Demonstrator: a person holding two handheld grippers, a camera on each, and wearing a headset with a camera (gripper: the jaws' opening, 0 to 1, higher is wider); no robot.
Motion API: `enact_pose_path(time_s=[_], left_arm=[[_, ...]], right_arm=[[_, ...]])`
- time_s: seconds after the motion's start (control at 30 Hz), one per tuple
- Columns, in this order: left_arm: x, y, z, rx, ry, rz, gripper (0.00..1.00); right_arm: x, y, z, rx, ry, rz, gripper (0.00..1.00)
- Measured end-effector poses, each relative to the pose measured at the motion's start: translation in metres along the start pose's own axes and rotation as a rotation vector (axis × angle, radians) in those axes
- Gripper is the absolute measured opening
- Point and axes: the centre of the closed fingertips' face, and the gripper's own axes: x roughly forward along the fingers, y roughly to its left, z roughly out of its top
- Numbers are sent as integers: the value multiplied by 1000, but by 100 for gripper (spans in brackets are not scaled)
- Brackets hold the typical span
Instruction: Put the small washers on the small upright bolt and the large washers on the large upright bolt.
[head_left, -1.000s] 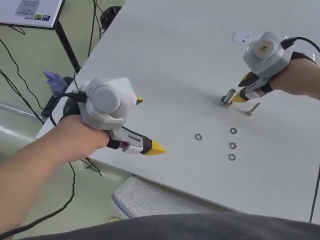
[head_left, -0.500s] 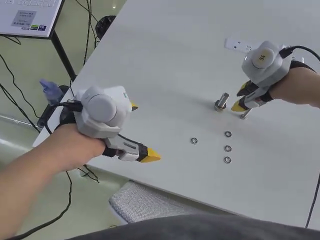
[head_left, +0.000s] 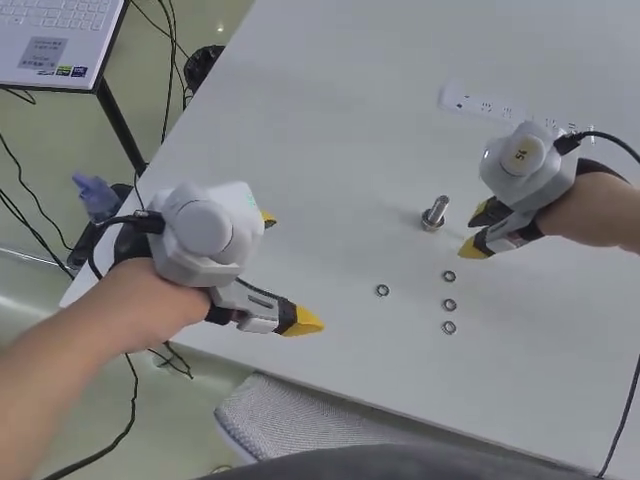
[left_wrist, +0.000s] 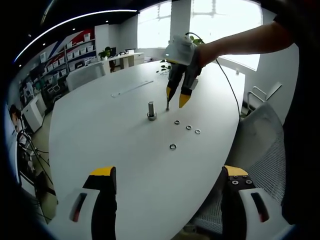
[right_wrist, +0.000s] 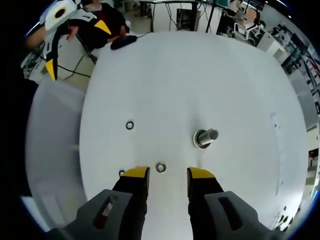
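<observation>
Open office with windows and shelving at the back. A white bench (head_left: 330, 120) carries the work, and a power strip (head_left: 480, 103) lies on it beyond the parts. A laptop (head_left: 50, 40) sits on a stand off the far-left corner, and a grey mesh chair (head_left: 290, 410) is at the near edge.

Parts on the bench:
- The large bolt (head_left: 434, 213) stands upright on its head at mid-bench, shaft bare.
- The row of three washers (head_left: 449, 304) lies flat on the near side of the bolt.
- The lone washer (head_left: 383, 291) lies flat to the left of the row, apart from it.

The right hand-held gripper (head_left: 476, 230) is just beside the bolt on its right, tips angled down over the far end of the row. In the right gripper view its jaws stand a narrow gap apart with nothing between them, and one washer on the bench shows through the gap. In the left gripper view a thin pin (left_wrist: 167, 103) shows just under one of its tips — cannot tell whether it is held or standing on the bench.

The left hand-held gripper (head_left: 288, 270) has its jaws spread wide and empty. It is at the near-left edge of the bench, well apart from the bolt and washers, pointing toward them.
</observation>
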Motion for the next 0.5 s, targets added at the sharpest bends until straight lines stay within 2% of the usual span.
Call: enact_pose_path(time_s=[0.27, 0.5], left_arm=[[0, -3, 0, 3, 1, -6, 86], [0, -5, 5, 0, -21, -4, 86]], right_arm=[[7, 27, -3, 10, 0, 12, 31], [16, 33, -5, 19, -7, 5, 31]])
